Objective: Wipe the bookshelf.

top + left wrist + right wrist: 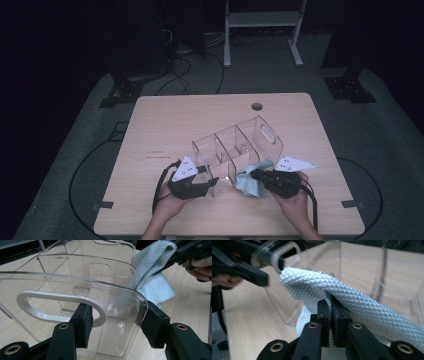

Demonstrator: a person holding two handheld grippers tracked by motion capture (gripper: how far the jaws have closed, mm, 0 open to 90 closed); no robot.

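The left hand-held gripper (115,326) clamps the clear organizer's (235,145) end wall while the right hand-held gripper (331,315) pinches a pale blue cloth (352,300) against its side.

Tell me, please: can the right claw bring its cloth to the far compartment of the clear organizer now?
Probably yes. The right claw pinches the cloth beside the clear organizer, which the left claw holds tilted; its open top seems unobstructed.

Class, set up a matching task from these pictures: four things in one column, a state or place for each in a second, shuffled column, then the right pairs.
1. left gripper
2. right gripper
3. clear organizer
4. table

A. tilted, with dividers inside
B. pale wood, round hole near far edge
C. shut on the cloth
D. clamped on the organizer's end wall

Pairs: 1-D, 2-C, 3-A, 4-B
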